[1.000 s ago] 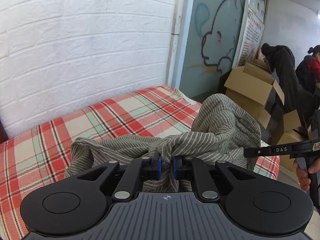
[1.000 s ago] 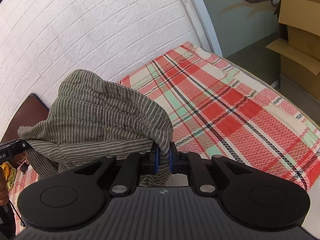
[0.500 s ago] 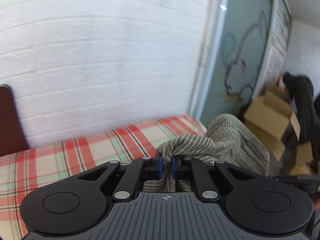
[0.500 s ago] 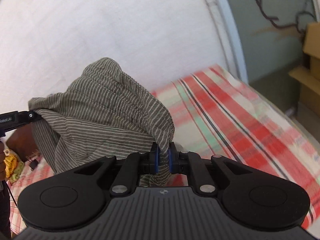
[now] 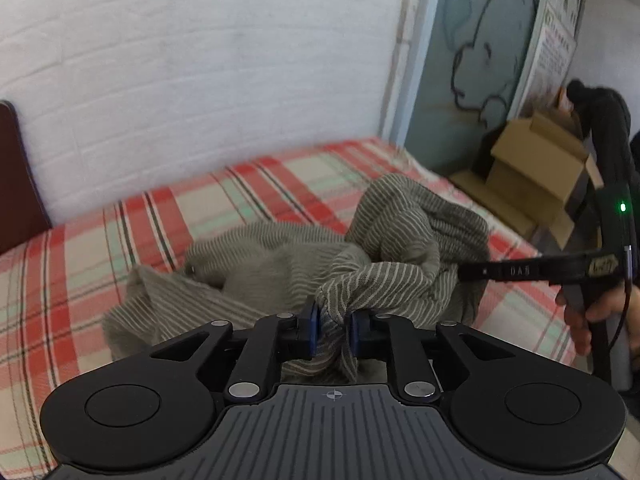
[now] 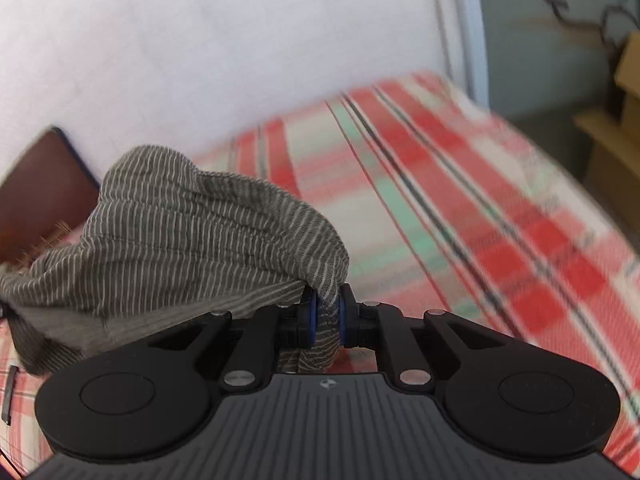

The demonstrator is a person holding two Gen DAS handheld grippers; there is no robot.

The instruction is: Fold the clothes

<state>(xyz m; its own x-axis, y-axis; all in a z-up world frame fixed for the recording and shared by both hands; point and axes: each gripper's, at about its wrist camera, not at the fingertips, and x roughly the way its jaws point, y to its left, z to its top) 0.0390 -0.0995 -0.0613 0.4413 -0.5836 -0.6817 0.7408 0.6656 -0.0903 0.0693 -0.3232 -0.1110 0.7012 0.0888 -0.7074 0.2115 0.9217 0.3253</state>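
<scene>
A grey-green striped garment [image 5: 280, 264] lies bunched over the red plaid bed cover [image 5: 160, 216]. My left gripper [image 5: 333, 332] is shut on a twisted fold of it near the camera. In the right wrist view the same striped garment [image 6: 192, 240] billows to the left, and my right gripper [image 6: 327, 322] is shut on its edge. The right gripper's black finger also shows in the left wrist view, entering the cloth from the right, with a hand [image 5: 592, 316] holding its handle.
A white brick wall [image 5: 200, 80] runs along the bed's far side. A dark brown headboard [image 5: 16, 172] stands at the left end. Cardboard boxes [image 5: 536, 172] and a dark coat sit on the floor beyond the bed's right end, by a painted blue-grey door.
Both grippers have come down from a raised position with the garment still gripped. The cloth now drapes onto the bed cover, and the views tilt back toward the bed.
</scene>
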